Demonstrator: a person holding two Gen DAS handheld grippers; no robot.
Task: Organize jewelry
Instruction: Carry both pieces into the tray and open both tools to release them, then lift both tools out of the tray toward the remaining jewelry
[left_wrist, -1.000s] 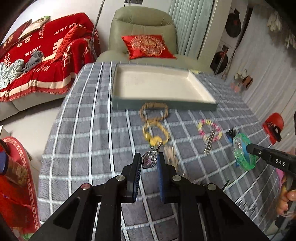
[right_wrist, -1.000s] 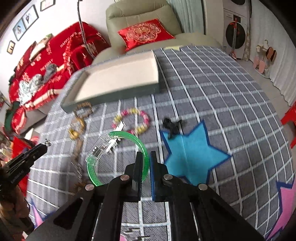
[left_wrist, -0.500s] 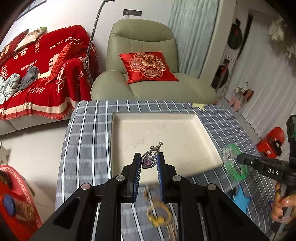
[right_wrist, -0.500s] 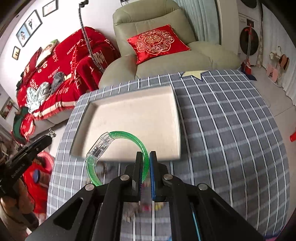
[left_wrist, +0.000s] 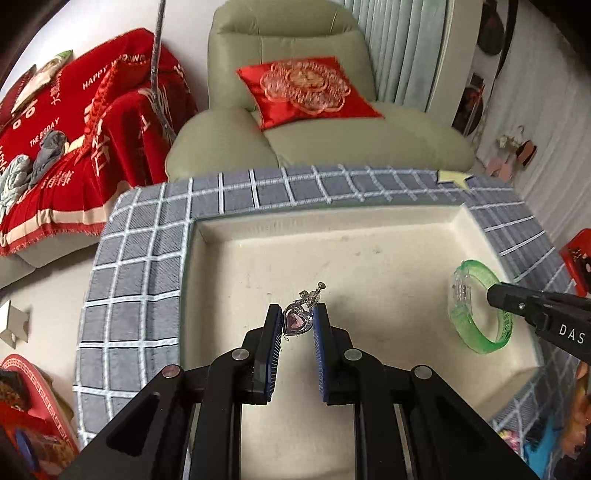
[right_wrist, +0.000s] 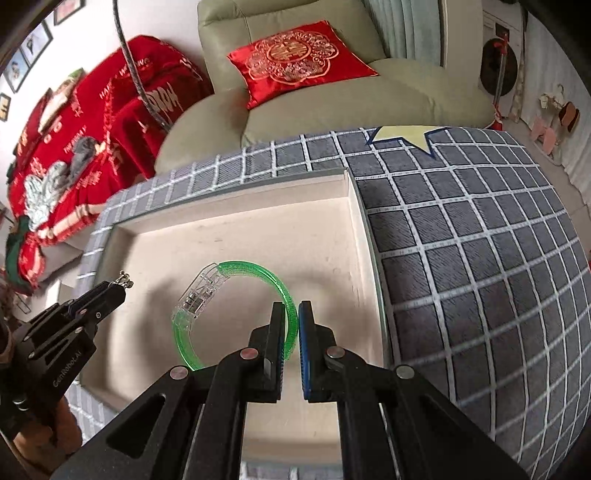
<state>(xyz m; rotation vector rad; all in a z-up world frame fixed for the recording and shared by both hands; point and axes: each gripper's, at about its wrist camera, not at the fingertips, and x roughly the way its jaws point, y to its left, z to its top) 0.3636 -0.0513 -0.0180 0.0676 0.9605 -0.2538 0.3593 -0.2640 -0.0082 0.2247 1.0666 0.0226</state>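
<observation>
Gripping heart pendant (left_wrist: 296, 320) and green bangle (right_wrist: 236, 310) above cream tray (left_wrist: 369, 218)

The tray's (left_wrist: 369, 221) near edge hides behind the left gripper (left_wrist: 297, 326); the green bangle's (right_wrist: 236, 302) near arc vanishes between the right gripper's (right_wrist: 291, 325) fingers (right_wrist: 277, 332); the heart pendant's (left_wrist: 296, 321) chain cannot be traced

A heart pendant (left_wrist: 296, 320) with a pink stone and a green bangle (right_wrist: 236, 310) hang over the cream tray (left_wrist: 332, 221).
</observation>
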